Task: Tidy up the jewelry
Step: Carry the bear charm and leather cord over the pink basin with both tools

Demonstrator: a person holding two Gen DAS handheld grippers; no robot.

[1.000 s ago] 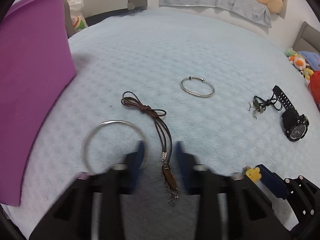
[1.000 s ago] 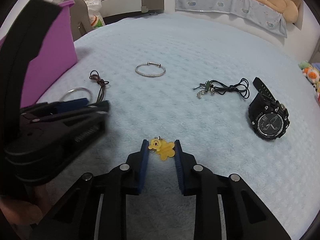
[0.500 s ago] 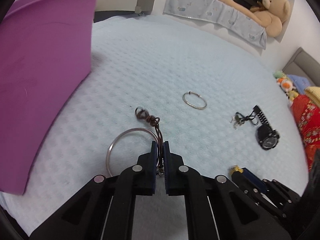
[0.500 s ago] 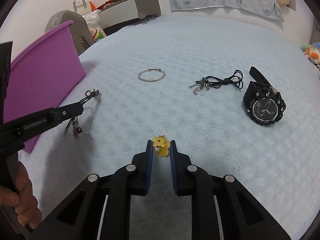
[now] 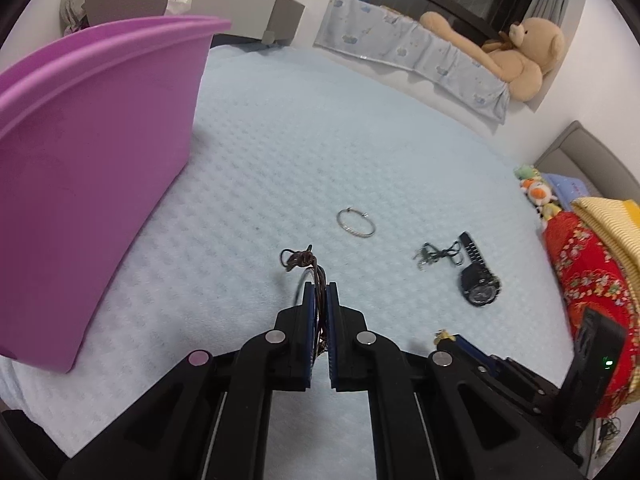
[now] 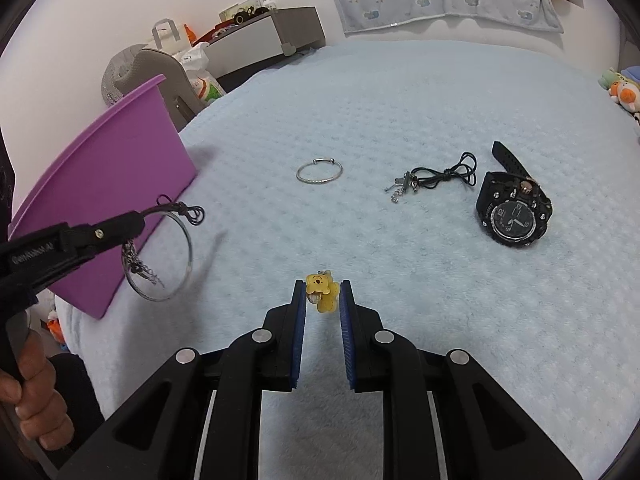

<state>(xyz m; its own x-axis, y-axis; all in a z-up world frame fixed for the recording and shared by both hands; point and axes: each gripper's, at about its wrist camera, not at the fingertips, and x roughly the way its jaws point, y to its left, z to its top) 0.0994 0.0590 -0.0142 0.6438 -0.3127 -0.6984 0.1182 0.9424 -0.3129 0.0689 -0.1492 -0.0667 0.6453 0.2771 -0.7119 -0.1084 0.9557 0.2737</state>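
teddy bear (image 5: 524, 60) on blue blanket (image 5: 420, 56)

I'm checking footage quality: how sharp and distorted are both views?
Left wrist: strong fisheye bend, dark corners; bangle sharp, cord near the left gripper slightly soft. Right wrist: same bend; watch crisp, hoop softer at the edge.

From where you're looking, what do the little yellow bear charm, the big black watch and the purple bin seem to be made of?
Yellow bear charm: probably rubbery plastic or resin; matte, moulded shape, with a small metal loop on top.
Black watch: case and ribbed strap look like dull rubber or resin; the dial reflects like glass.
Purple bin: moulded plastic, smooth satin walls with a rolled rim.
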